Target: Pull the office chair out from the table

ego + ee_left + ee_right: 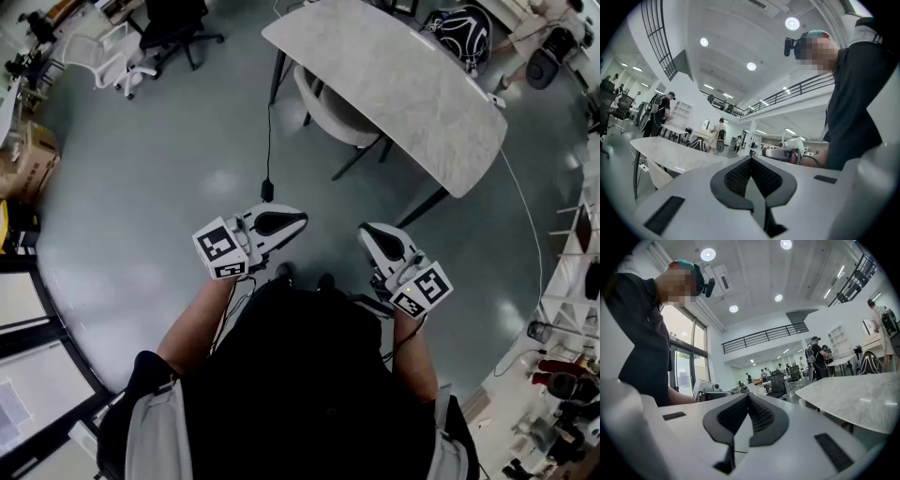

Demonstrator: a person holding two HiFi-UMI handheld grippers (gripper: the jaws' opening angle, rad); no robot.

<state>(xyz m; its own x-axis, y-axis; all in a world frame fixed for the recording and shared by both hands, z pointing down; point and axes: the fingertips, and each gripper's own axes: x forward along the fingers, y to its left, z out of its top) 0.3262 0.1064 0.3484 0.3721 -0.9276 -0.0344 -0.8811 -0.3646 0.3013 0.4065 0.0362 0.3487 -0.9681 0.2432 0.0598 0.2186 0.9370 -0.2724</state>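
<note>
Under table (405, 77), office chair (328, 112) tucked in, untouched.

Looks like a big open-plan office slash lab hall to me: shiny grey floor (169, 169), a long marble-look worktop (403, 84), a black swivel chair (173, 28) off to the side, a mezzanine railing (764, 337) running along an upper level, round ceiling lights (708, 254) way up high, white shelving (836, 336) on the wall, and people (816, 352) standing about in the background.
</note>
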